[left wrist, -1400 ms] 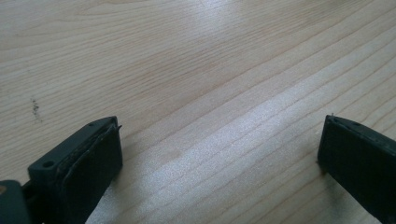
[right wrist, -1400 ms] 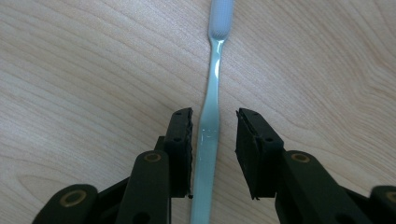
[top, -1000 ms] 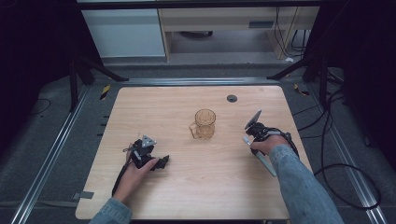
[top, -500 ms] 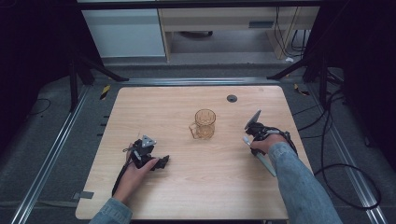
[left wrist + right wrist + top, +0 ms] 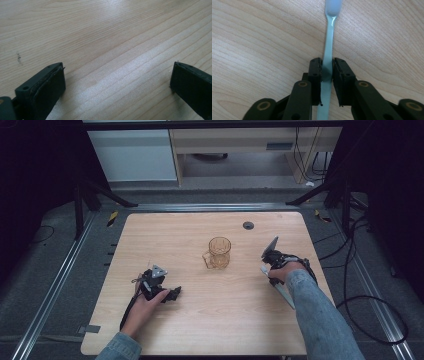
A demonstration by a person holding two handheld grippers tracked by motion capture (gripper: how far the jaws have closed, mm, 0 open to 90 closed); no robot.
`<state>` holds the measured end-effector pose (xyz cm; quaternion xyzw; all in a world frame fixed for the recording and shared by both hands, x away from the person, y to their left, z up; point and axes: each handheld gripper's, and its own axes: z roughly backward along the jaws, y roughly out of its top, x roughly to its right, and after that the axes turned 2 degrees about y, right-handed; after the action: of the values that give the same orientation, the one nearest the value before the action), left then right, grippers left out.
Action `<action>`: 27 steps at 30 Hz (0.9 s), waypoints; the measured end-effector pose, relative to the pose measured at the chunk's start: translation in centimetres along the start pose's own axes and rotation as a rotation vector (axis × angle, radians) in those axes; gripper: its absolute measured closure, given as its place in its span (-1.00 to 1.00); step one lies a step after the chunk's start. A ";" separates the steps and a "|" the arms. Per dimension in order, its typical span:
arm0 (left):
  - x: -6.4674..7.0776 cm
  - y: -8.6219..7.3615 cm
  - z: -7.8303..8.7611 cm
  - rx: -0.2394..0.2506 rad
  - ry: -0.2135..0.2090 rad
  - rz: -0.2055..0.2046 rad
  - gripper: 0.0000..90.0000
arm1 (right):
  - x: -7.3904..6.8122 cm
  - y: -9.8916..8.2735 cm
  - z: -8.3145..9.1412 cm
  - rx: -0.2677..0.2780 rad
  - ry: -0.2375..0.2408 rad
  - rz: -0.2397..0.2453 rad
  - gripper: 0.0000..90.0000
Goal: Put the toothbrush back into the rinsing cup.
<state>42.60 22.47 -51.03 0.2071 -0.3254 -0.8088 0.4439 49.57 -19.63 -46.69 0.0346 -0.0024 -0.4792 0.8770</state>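
Observation:
My right gripper (image 5: 327,62) is shut on the thin handle of a pale, slim utensil (image 5: 329,37) that lies on the wooden table; its jaws have just been closing on that handle. In the high view the right gripper (image 5: 270,262) is at the table's right, and the utensil (image 5: 283,293) runs back beside the sleeve. A clear amber glass mug (image 5: 219,252) stands upright at the table's centre, apart from both grippers. My left gripper (image 5: 172,294) rests at the front left. Its jaws stand wide open over bare wood (image 5: 117,75).
A small dark grommet (image 5: 248,225) sits in the tabletop (image 5: 165,235) behind the mug. Metal rails and cables run along both sides of the table. A white cabinet and a low shelf stand beyond the far edge.

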 end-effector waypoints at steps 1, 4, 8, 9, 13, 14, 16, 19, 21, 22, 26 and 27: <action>0.0 0.0 0.0 -0.004 0.002 -0.001 -1.00 | 0.0 0.1 0.0 -0.004 0.002 0.002 0.75; 0.0 0.0 0.0 -0.004 0.001 -0.001 -1.00 | 0.0 0.1 0.0 -0.009 0.006 -0.010 0.76; 0.0 0.0 0.0 -0.003 0.001 -0.001 -1.00 | 0.1 -0.1 0.8 0.041 0.027 -0.003 0.76; 0.0 0.0 0.0 -0.003 0.001 -0.001 -1.00 | 0.0 -0.2 1.1 0.062 0.036 -0.009 0.76; 0.0 0.0 0.0 -0.003 0.001 -0.001 -1.00 | -0.6 -0.2 2.0 0.110 0.044 -0.001 0.76; 0.0 0.0 0.0 -0.003 0.001 -0.001 -1.00 | -0.8 -0.1 2.4 0.131 0.047 0.001 0.76; 0.0 0.0 0.0 -0.003 0.001 -0.001 -1.00 | -1.8 0.2 3.3 0.189 0.072 0.009 0.76; 0.0 0.0 0.0 -0.003 0.001 -0.001 -1.00 | -2.4 0.4 3.7 0.220 0.073 0.035 0.76; 0.0 0.0 0.0 -0.003 0.001 -0.001 -1.00 | -3.3 0.7 4.1 0.252 0.086 0.049 0.76; 0.0 0.0 0.0 -0.003 0.001 -0.001 -1.00 | -3.3 0.7 4.1 0.252 0.086 0.049 0.76; 0.0 0.0 0.0 -0.003 0.001 -0.001 -1.00 | -3.7 0.9 4.3 0.273 0.085 0.057 0.76; 0.0 0.0 0.0 -0.003 0.001 -0.001 -1.00 | -3.7 0.9 4.3 0.279 0.087 0.057 0.76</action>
<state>42.60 22.47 -51.01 0.2069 -0.3238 -0.8095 0.4439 48.17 -16.23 -42.19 0.1769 -0.0319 -0.4472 0.8762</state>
